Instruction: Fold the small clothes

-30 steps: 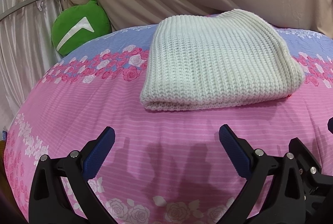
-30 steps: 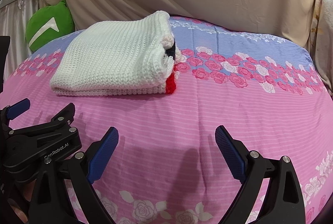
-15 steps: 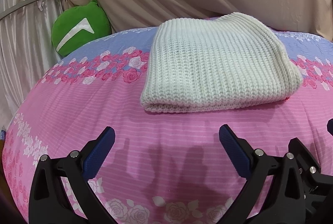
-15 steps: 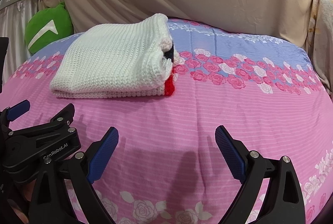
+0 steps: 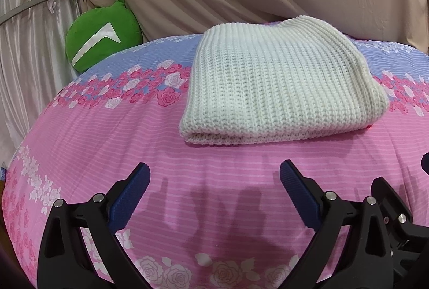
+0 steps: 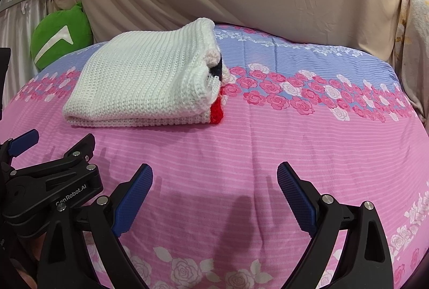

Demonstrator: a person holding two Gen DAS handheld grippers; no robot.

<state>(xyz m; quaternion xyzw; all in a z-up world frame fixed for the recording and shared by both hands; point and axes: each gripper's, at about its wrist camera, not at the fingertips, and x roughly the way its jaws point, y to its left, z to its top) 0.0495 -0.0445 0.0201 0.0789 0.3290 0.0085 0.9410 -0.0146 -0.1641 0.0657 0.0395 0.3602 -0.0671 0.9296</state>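
Change: folded sweater (image 5: 281,85) seen slightly lower in view than before.
Sweater: laid on bed (image 5: 112,144), beyond both claws, untouched.
Left claw (image 5: 214,192): spread, empty.
Right claw (image 6: 214,189): spread, empty.

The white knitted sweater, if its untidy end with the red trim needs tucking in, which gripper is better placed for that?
Probably the right gripper: the sweater's red-trimmed end lies nearer its open jaws, while the left gripper faces the smooth folded edge.

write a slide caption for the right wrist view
Folded white sweater lies on the pink floral bedsheet; right gripper open and empty in front.
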